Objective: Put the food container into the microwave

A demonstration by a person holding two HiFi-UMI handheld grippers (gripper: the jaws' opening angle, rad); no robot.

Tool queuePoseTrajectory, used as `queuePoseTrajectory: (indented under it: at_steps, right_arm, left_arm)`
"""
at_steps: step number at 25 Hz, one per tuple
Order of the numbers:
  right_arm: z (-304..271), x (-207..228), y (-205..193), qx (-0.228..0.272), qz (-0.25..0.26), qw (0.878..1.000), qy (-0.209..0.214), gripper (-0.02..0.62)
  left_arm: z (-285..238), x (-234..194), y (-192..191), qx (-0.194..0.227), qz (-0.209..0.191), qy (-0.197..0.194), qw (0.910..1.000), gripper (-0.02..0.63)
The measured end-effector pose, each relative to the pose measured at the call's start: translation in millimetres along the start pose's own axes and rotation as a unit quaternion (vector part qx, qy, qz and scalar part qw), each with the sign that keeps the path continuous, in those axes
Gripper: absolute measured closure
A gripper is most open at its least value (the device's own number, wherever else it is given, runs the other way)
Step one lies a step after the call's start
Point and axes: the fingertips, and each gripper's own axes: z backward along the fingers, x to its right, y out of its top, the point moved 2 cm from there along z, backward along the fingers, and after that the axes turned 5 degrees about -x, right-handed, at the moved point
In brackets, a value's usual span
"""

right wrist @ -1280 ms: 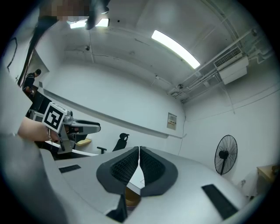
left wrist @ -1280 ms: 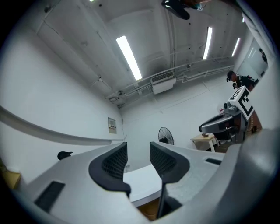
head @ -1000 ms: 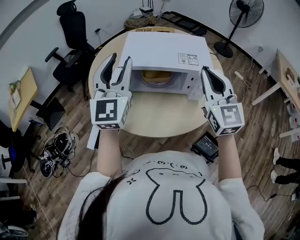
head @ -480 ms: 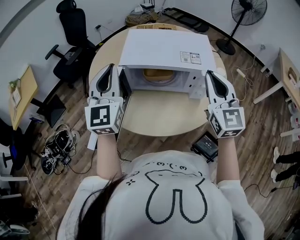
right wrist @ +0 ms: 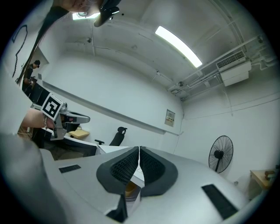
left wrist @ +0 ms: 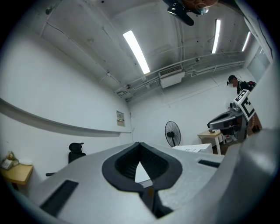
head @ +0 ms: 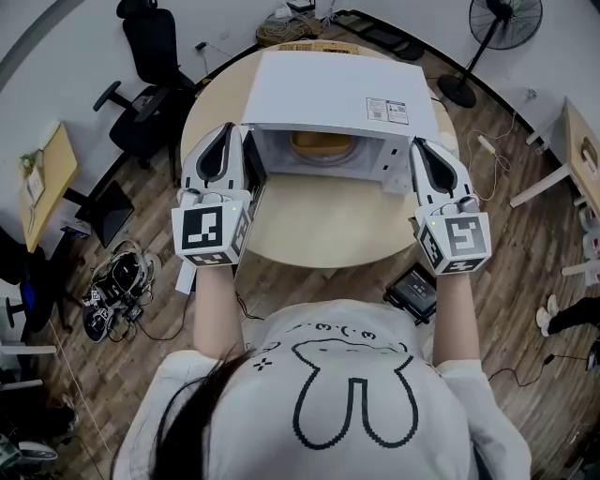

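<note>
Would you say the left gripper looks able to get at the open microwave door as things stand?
Probably yes. The left gripper, jaws shut, lies close beside the open door of the microwave, and nothing shows between them.

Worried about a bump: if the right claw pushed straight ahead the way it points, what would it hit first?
Probably the microwave, near its right front corner, though depth is hard to judge.

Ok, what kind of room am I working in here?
Probably an office or lab workspace, not a kitchen: a black office chair, a pedestal fan, a side desk, and the microwave on a round table.
</note>
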Motion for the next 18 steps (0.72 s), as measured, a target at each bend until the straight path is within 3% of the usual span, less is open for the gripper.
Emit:
queuePoseTrajectory:
  at_steps: [18]
  right_arm:
    - [6.5, 2.0, -2.7, 0.000, -0.008, 1.000, 0.003, 0.565]
  left_arm:
    - [0.8, 17.1, 10.5, 0.011, -0.004, -0.014, 0.9998, 0.597]
